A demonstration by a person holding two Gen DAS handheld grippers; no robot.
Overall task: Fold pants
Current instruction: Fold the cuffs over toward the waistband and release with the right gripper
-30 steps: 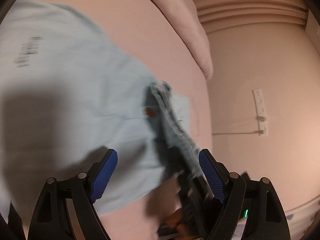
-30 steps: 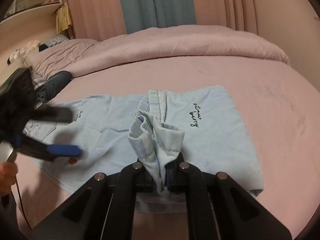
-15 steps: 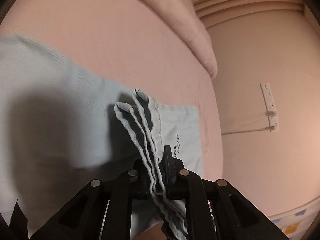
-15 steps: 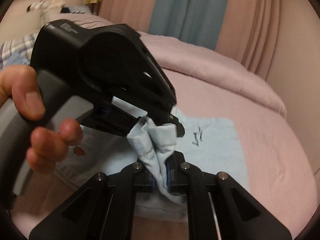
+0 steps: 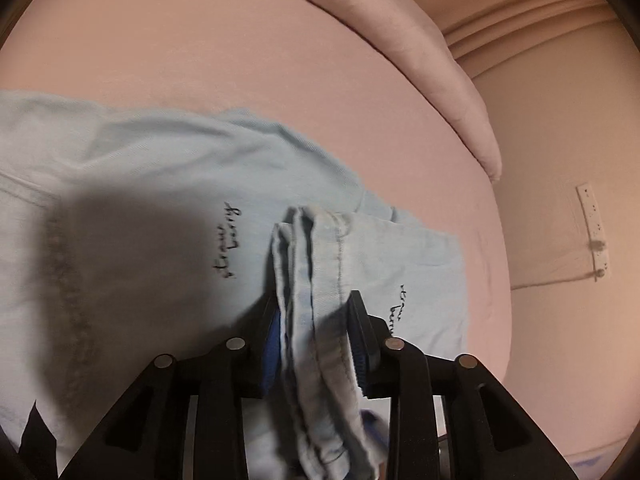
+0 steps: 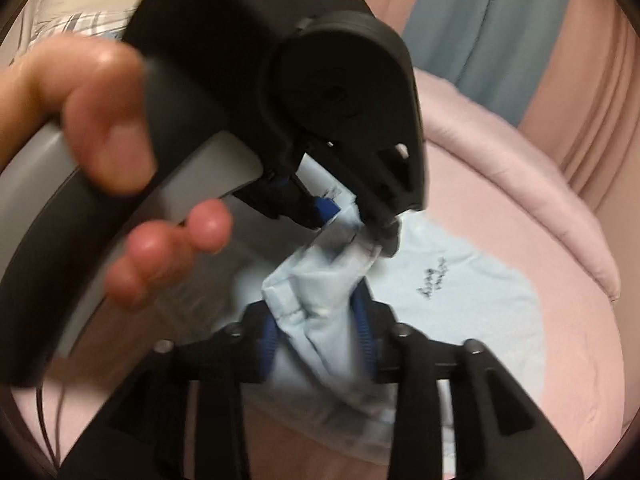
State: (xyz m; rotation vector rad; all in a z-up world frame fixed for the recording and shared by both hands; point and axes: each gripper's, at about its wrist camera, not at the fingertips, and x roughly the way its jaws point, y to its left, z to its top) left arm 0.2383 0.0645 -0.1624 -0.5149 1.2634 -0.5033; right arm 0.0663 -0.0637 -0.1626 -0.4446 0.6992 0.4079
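The light blue pants (image 5: 168, 216) lie spread on the pink bed (image 5: 240, 60), reaching from the middle out to 9 o'clock in the left wrist view. The left gripper (image 5: 314, 344) is clamped on a bunched hem of the pants at 6 o'clock. In the right wrist view the right gripper (image 6: 316, 340) is clamped on the same bunch, with the left gripper just above it, toward 12 o'clock, held by a hand (image 6: 120, 168).
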